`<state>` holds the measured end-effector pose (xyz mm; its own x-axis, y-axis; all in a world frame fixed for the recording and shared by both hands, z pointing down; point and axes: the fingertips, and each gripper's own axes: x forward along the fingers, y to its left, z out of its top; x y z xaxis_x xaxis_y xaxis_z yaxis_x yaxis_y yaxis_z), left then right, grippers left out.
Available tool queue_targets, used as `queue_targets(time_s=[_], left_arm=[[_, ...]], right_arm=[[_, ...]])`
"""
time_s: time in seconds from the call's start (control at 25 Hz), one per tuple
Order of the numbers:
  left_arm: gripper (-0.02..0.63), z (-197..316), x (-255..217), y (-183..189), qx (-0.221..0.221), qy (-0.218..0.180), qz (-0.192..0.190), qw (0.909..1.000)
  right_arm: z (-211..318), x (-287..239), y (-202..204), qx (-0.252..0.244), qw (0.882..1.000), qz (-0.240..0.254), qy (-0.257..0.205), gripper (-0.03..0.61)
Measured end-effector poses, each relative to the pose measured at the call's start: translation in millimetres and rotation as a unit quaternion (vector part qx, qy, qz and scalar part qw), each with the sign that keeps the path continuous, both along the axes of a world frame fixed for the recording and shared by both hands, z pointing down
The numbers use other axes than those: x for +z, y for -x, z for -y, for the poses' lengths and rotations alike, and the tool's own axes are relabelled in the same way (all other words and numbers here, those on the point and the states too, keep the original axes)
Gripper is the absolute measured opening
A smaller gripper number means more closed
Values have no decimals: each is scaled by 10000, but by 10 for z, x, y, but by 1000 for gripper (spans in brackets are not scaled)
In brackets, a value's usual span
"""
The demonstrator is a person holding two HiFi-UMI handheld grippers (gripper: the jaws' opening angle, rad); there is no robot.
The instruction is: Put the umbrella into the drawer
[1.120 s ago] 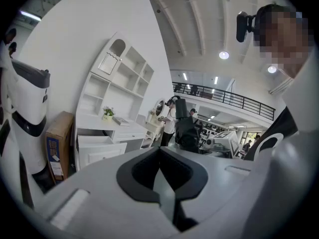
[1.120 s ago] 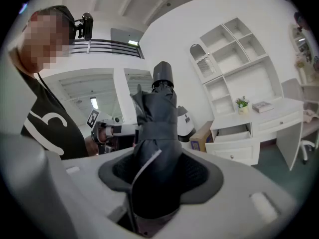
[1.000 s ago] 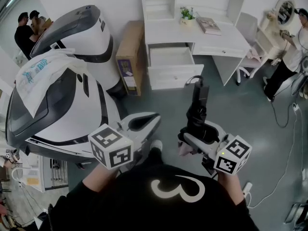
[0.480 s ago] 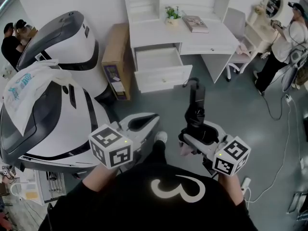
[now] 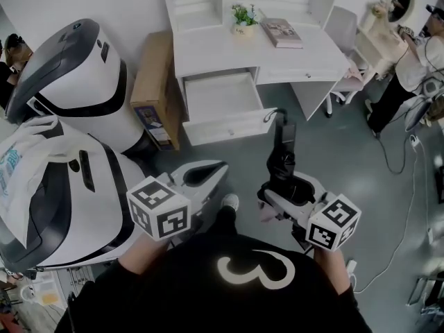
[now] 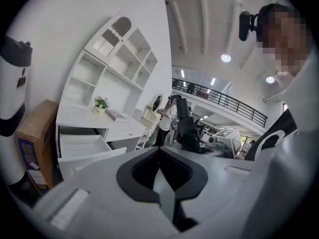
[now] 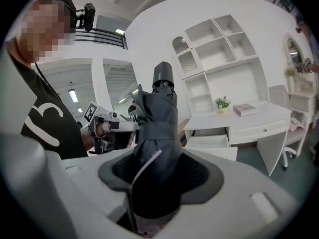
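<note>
Umbrella (image 5: 283, 159), folded, gripped in R gripper (image 5: 281, 194) jaws, long axis pointing fwd at open drawer (image 5: 220, 97) ahead, slightly left; L gripper (image 5: 205, 175) jaws closed, empty.

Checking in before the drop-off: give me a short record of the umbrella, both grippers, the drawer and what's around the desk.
umbrella: black, folded, held by the right gripper
right gripper: fingers closed on the umbrella's lower part
left gripper: fingers together, nothing between them
drawer: pulled open from the white desk, inside looks empty
umbrella to drawer: apart, not yet in it
desk top: potted plant and book
beside desk: cardboard box on the floor
</note>
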<state>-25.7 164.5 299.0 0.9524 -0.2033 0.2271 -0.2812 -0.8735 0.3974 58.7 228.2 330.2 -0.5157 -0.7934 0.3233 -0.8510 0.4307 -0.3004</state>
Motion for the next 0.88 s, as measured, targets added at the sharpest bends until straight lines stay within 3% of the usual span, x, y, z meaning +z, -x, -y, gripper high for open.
queue_targets(time_s=[0.4,0.88], left_arm=[[8,1760,-93,-354,-286,172,-111,9994],[6,2496,-30,-448,-564,115,-42,9983]], right_arm=[[1623,-49,-424,-261,9985,-362,314,238],[2507,58,-700,-468,9967,-560,351,238]])
